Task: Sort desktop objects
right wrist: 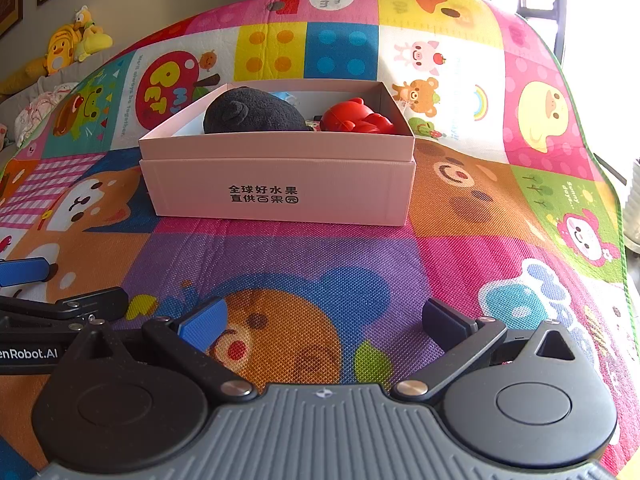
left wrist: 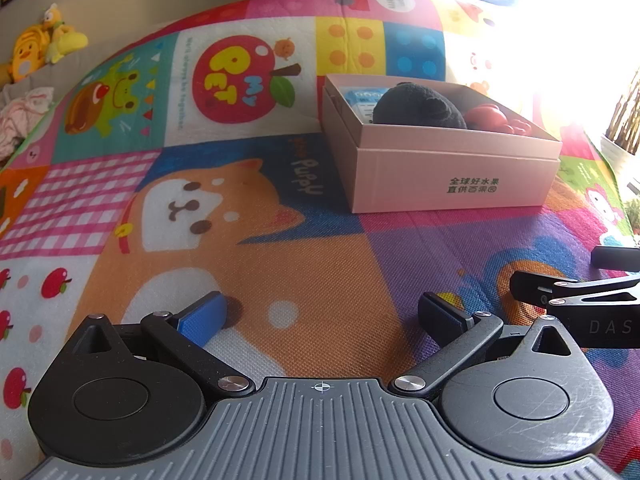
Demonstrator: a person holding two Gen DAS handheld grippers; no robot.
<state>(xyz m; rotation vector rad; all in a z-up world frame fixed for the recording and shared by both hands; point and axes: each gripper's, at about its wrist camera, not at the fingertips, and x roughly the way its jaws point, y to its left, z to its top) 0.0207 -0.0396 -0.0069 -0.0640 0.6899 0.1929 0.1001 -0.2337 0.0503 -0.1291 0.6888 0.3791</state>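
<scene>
A pink cardboard box (left wrist: 452, 178) (right wrist: 280, 188) with black printed characters stands on the patterned play mat. Inside it lie a black plush toy (left wrist: 416, 106) (right wrist: 252, 114), a red plastic toy (left wrist: 498, 118) (right wrist: 356, 118) and a light blue packet (left wrist: 362, 100), mostly hidden behind the plush. My left gripper (left wrist: 322, 314) is open low over the mat, well short of the box, with nothing between its fingers. My right gripper (right wrist: 324, 318) is likewise open and empty, facing the box's front wall. Each gripper shows at the other view's edge.
The colourful cartoon mat (right wrist: 320, 256) covers the whole surface. Yellow plush toys (left wrist: 44, 44) (right wrist: 76, 42) and a bundle of pale cloth (left wrist: 20, 116) sit at the far left by the wall. Bright window glare (left wrist: 560, 32) washes out the far right.
</scene>
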